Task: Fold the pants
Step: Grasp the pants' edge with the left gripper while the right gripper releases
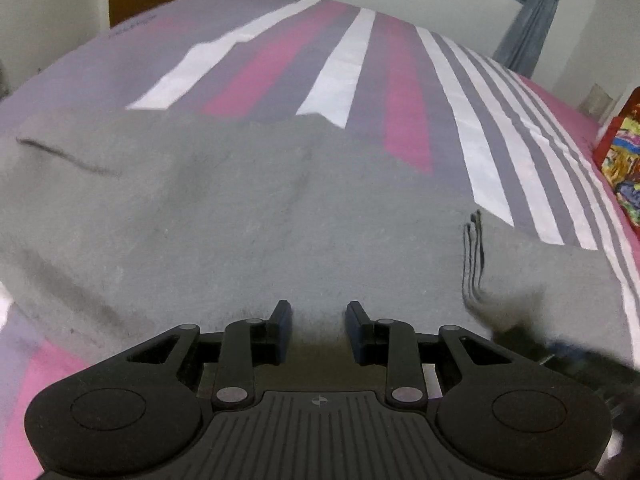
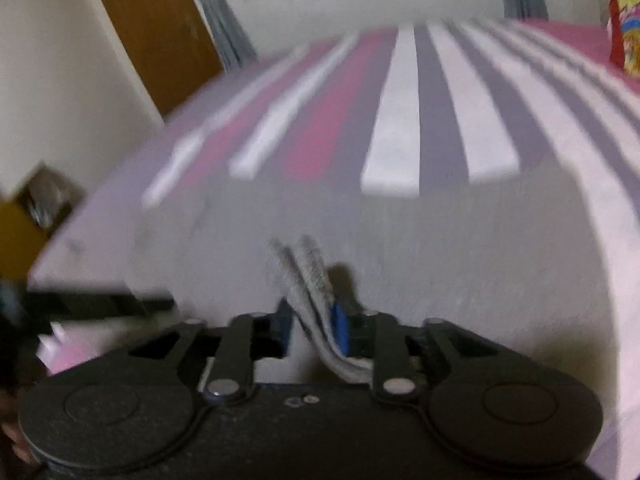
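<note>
Blurred throughout. Black two-finger right gripper point(image 2: 312, 320) with blue-padded fingertips point(image 2: 340, 326) low in the middle, jaws a little apart with stacked layers of light grey fabric edge between them, tight grip or not impossible to tell. Light grey soft pants point(image 2: 440, 248) spread flat ahead, layered edges rising just beyond the pads. Underneath, striped bedsheet in pink, white and grey-purple bands point(image 2: 400, 120) running away toward the far wall. Brown wooden door point(image 2: 160, 32) at upper left, grey curtain point(image 2: 224, 12) beside it. Colourful red and yellow package point(image 2: 626, 24) at far right on the pink edge.
</note>
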`<state>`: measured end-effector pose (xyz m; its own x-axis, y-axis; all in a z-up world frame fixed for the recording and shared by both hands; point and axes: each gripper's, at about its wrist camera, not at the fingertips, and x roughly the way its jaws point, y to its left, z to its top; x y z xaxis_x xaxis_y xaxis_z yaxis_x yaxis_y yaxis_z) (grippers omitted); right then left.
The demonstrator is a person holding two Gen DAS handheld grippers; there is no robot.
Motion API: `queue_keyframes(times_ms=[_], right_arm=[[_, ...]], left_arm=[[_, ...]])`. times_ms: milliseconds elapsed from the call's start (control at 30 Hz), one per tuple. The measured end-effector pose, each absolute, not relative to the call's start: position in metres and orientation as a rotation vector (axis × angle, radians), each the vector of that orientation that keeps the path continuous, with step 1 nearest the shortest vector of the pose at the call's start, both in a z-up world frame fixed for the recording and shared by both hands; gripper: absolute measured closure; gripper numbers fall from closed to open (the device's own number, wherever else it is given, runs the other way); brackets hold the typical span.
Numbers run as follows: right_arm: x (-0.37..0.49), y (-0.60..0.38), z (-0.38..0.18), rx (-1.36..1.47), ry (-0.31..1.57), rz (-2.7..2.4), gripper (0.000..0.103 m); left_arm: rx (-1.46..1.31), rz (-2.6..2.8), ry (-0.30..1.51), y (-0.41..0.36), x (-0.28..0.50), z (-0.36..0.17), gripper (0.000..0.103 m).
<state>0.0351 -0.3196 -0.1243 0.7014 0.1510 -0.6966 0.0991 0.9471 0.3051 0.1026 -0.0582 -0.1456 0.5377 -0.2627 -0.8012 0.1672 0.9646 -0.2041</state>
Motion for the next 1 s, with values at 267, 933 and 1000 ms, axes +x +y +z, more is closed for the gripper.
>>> queue_keyframes(times_ms=[267,933,1000], right_arm=[[0.008,-0.332,-0.096,0.362,0.695,0.081,0.036],[-0.07,-0.431,-0.091,0.489,0.56,-0.229,0.047],[-0.068,-0.436,-0.092,0.478,0.56,-0.262,0.049]], left_arm=[[-0.379,-0.473,1.087,-0.074,0.112,-0.149,0.036],[-0.449,-0.508,1.048,-0.132,0.09,-0.156,0.089],[-0.452,-0.53,0.997,-0.128,0.091,-0.138,0.089]])
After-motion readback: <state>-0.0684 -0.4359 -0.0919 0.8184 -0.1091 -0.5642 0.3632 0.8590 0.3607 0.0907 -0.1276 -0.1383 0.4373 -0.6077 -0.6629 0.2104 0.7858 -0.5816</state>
